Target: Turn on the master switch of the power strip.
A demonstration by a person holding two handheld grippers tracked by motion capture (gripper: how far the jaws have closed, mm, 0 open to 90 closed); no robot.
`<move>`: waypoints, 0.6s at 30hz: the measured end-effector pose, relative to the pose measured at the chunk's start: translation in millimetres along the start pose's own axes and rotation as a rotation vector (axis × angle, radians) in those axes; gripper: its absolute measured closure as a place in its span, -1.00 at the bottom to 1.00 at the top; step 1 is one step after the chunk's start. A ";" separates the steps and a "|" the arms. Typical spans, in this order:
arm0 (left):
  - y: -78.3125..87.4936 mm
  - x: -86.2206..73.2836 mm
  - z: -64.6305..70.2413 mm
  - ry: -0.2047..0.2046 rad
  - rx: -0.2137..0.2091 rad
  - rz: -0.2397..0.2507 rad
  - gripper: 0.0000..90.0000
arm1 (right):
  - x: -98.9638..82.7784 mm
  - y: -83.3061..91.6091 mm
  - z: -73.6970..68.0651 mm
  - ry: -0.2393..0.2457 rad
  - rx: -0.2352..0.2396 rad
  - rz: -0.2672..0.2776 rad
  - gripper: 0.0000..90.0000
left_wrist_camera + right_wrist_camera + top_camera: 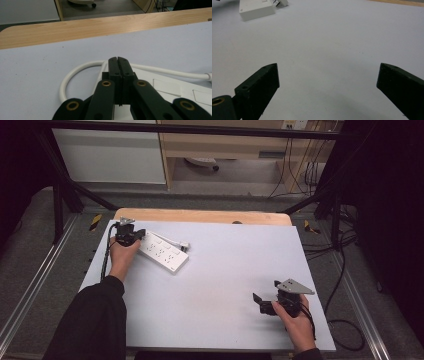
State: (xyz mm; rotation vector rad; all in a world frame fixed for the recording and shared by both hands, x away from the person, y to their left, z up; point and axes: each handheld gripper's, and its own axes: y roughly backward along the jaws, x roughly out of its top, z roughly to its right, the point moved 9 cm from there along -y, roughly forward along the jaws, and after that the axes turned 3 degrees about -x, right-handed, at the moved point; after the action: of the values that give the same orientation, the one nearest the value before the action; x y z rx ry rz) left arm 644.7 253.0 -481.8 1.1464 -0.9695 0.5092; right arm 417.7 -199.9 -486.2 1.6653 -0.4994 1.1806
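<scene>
**Two grippers, one power strip at the table's far left**

One white power strip (164, 251) lies on the pale sheet (225, 285) covering the table in the high view, its long axis running diagonally from the far left toward the near right. The left gripper (131, 236) sits at the strip's far-left end, held by the left hand (122, 254). A white plug (184, 245) lies just beside the strip's far edge. The right gripper (264, 302) hovers well apart, near the sheet's right side, in the right hand (295, 320). A strip of bare wood (200, 216) shows beyond the sheet; farther off are grey floor, black frame bars and pale cabinets. The strip's left end is hidden under the gripper.

In the left gripper view, the left gripper (117, 58) has its jaws pressed together with nothing seen between them, tips just over the white cord (75, 72) that loops across the sheet. The power strip (175, 90) is cut off at the lower right, its sockets barely readable.

In the right gripper view, the right gripper (328, 75) has its jaws wide apart over bare sheet. The strip's end (255, 8) and the plug (280, 3) sit at the top left, cropped by the edge.
</scene>
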 end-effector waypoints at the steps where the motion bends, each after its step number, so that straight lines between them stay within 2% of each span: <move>1: 0.1 0.0 -0.3 0.001 0.000 0.001 1.00 | 0.0 0.0 -0.1 0.000 0.000 0.000 -0.89; 7: -1.8 -2.8 -1.8 -0.007 0.002 -0.011 1.00 | -0.6 -0.2 -0.1 0.002 -0.001 -0.003 -0.89; 14: -2.1 -1.8 -3.6 0.002 0.006 -0.003 1.00 | -1.0 -0.1 0.1 0.000 -0.001 -0.005 -0.90; 18: -3.5 -2.5 -1.3 -0.019 0.000 -0.009 1.00 | -1.4 0.1 -0.8 0.002 0.002 -0.008 -0.90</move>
State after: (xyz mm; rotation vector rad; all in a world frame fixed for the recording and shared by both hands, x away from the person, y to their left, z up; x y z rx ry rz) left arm 646.6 253.2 -485.8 1.1570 -0.9799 0.4917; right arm 416.7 -199.5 -487.4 1.6664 -0.4898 1.1776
